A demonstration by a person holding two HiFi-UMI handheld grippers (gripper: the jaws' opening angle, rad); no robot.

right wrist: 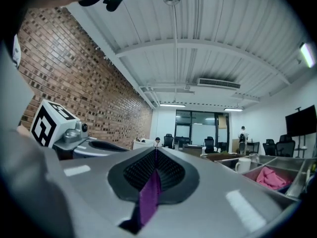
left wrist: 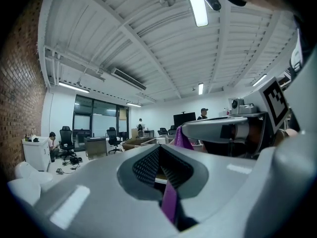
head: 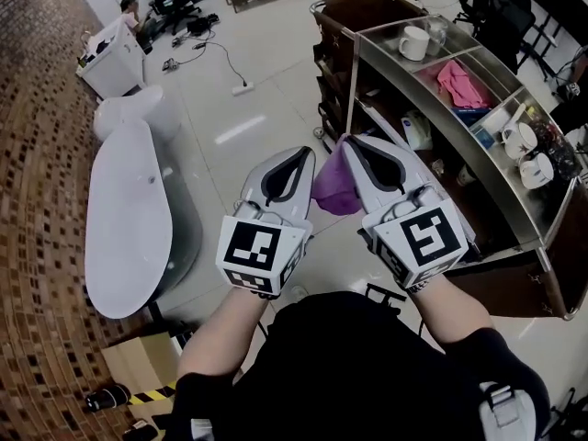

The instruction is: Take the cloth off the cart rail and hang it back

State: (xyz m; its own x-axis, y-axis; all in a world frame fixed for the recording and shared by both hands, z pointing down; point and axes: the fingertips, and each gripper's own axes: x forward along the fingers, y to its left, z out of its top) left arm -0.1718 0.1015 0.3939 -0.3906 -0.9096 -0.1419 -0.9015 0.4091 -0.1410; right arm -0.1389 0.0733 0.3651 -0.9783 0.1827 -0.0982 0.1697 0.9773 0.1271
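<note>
Beside the cart, the purple cloth hangs in the air, clear of the rail.
The left gripper and right gripper each have their jaws pinched shut on an edge of the cloth. The taking-off looks done. Next, the cloth needs carrying over the rail and draping evenly before both jaws let go.

Purple cloth held by left hand-held gripper and right hand-held gripper, steel cart at right
</note>
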